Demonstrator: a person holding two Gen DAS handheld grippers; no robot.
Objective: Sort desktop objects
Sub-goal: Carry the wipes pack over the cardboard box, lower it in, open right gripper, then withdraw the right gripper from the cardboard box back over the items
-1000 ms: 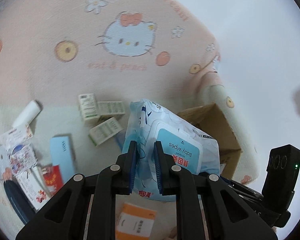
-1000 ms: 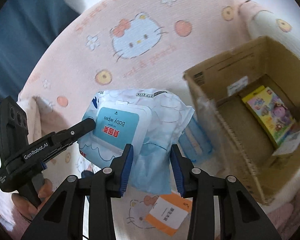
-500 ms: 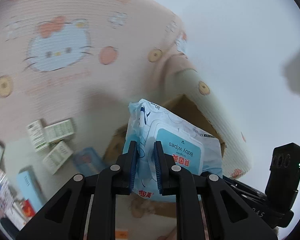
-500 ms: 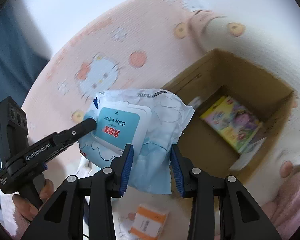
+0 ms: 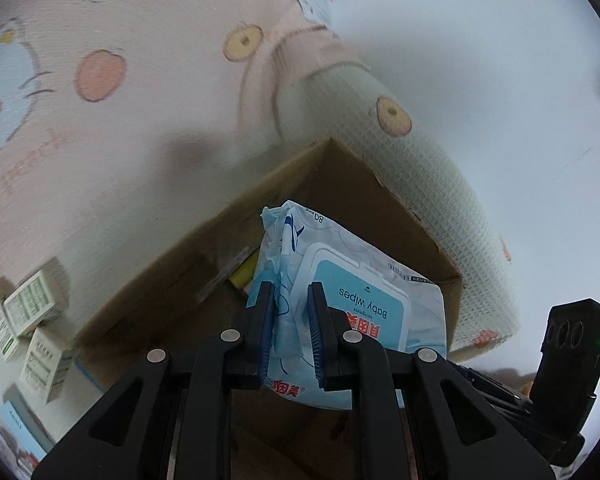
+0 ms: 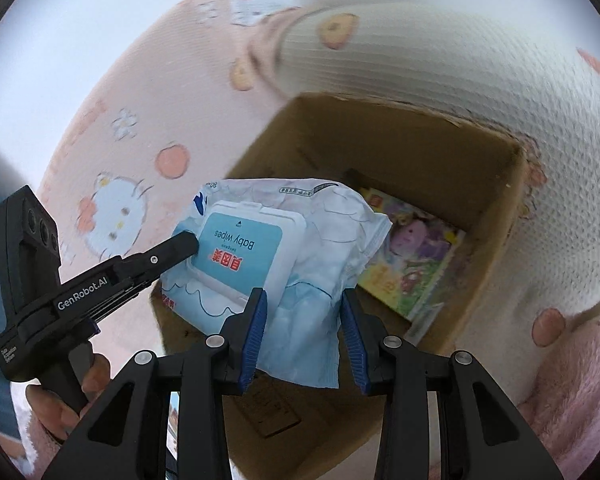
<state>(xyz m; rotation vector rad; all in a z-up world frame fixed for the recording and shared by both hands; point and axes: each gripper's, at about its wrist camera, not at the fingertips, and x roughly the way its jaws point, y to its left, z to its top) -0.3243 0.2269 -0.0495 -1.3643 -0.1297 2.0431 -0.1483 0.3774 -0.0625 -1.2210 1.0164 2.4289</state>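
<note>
A light blue pack of baby wipes [image 5: 364, 304] hangs over the open cardboard box [image 5: 172, 280]. My left gripper [image 5: 291, 332] is shut on the pack's left edge. My right gripper [image 6: 306, 332] is shut on the pack's other end, pinching the soft wrapper [image 6: 300, 320]. In the right wrist view the pack [image 6: 260, 240] sits above the box's [image 6: 500, 208] near left part, and the left gripper [image 6: 180, 244] touches its lid. A colourful picture book [image 6: 412, 268] lies inside the box.
The surface is a pink and cream Hello Kitty blanket [image 5: 100, 128]. Small green-and-white cartons [image 5: 32, 320] lie left of the box. A light blue box [image 5: 16, 428] lies at the lower left. A rolled cream blanket [image 6: 480, 80] borders the box's far side.
Both grippers have carried the wipes pack to the right, from above the blanket to over the cardboard box. The grip on the pack has not changed.
</note>
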